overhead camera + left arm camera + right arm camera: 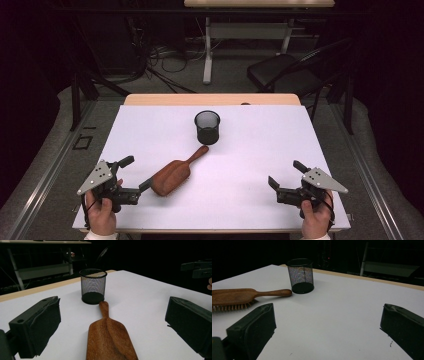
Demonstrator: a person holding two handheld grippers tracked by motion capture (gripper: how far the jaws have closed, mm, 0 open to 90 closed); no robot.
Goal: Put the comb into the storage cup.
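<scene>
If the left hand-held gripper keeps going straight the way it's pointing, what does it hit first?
The wooden hairbrush: its wide end lies between the left hand-held gripper's open jaws, bristles down. The mesh cup stands beyond the handle tip.

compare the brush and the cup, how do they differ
The brush is brown wood; the cup is black wire mesh. The brush lies flat, bristles down, while the cup stands upright with its mouth open. The brush is long and paddle-shaped, the cup round. The brush sits nearer the left gripper, the cup farther back mid-table. Both rest on the white table, the brush handle's tip close to the cup's base.
</scene>
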